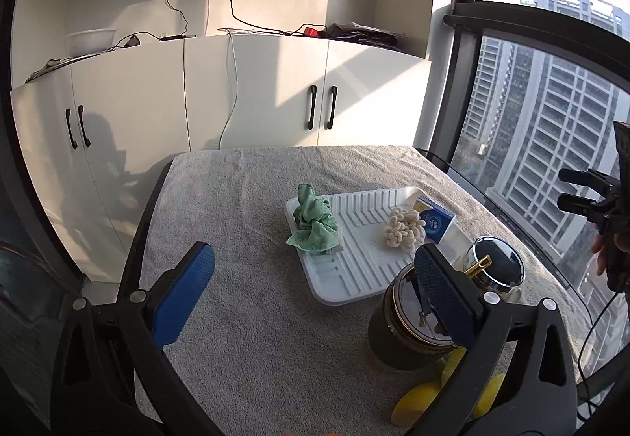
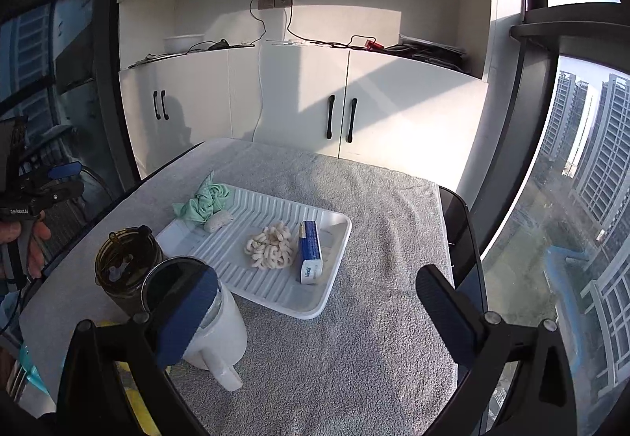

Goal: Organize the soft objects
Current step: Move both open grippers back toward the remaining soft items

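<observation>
A white ribbed tray (image 1: 356,270) (image 2: 252,280) lies on the grey towel-covered table. On it rest a crumpled green cloth (image 1: 314,225) (image 2: 204,201), a small pale sponge (image 2: 219,221) beside the cloth, a cream knotted chenille piece (image 1: 404,228) (image 2: 271,245) and a blue tissue pack (image 1: 435,219) (image 2: 310,251). My left gripper (image 1: 315,288) hovers open above the near table, short of the tray, with nothing between its blue fingers. My right gripper (image 2: 315,312) is also open and empty, back from the tray's near corner.
A dark amber jar (image 1: 409,314) (image 2: 128,268) and a white lidded jug (image 2: 214,321) (image 1: 494,270) stand at the table's near edge. Yellow items (image 1: 421,396) lie below the jar. White cabinets (image 1: 252,93) stand behind; a window (image 2: 582,199) is on the right.
</observation>
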Motion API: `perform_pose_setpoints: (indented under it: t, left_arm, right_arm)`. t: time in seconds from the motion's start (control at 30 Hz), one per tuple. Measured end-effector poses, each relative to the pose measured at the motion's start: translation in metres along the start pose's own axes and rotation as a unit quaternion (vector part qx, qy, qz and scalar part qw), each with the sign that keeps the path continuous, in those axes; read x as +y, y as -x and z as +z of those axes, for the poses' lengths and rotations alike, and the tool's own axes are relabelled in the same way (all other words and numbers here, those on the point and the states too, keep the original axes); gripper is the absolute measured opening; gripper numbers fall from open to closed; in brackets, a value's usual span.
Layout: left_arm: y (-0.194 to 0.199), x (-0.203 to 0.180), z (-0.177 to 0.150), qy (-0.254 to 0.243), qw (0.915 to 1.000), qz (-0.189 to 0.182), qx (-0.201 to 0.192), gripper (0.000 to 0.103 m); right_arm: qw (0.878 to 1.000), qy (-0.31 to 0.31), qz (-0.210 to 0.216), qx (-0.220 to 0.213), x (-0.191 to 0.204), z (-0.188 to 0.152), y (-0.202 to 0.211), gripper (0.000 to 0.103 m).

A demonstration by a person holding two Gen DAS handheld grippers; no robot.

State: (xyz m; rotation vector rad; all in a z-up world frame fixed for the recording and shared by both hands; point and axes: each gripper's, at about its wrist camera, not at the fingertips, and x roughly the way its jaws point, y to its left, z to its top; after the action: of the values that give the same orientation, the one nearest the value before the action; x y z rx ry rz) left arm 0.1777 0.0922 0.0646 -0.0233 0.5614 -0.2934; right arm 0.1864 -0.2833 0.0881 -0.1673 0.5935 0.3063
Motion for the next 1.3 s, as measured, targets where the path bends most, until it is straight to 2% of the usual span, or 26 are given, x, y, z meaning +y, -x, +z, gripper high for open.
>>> perform_pose_setpoints:
  t: [0.27,0.6,0.87,1.03,1.13,1.3]
  left_arm:
    - [0.027,-0.013,-0.037,0.000,0.9997,0.016,0.019,0.103]
    - [0.063,-0.032,-0.099,0.017,0.9984,0.030,0.046,0.103]
    - [0.075,-0.074,-0.150,0.012,0.9960,0.019,0.086,0.103]
    - [0.071,-0.095,-0.172,0.000,0.9946,0.042,0.094,0.103]
    - [0.062,-0.099,-0.178,0.000,0.9934,0.051,0.103,0.103]
    - [0.047,-0.095,-0.183,0.017,0.9903,0.061,0.124,0.103]
  right_arm:
    - [1.000,-0.010,0.005,-0.021,0.013,-0.018,0.037,0.103]
    - [0.998,-0.049,0.023,-0.022,0.042,-0.078,0.069,0.103]
    - [0.998,-0.052,0.029,-0.017,0.092,-0.130,0.090,0.103]
    - [0.998,-0.035,0.042,-0.013,0.130,-0.149,0.087,0.103]
    - [0.999,-0.004,0.034,-0.001,0.151,-0.153,0.075,0.097]
    - [0.998,-0.011,0.050,0.039,0.161,-0.157,0.044,0.083]
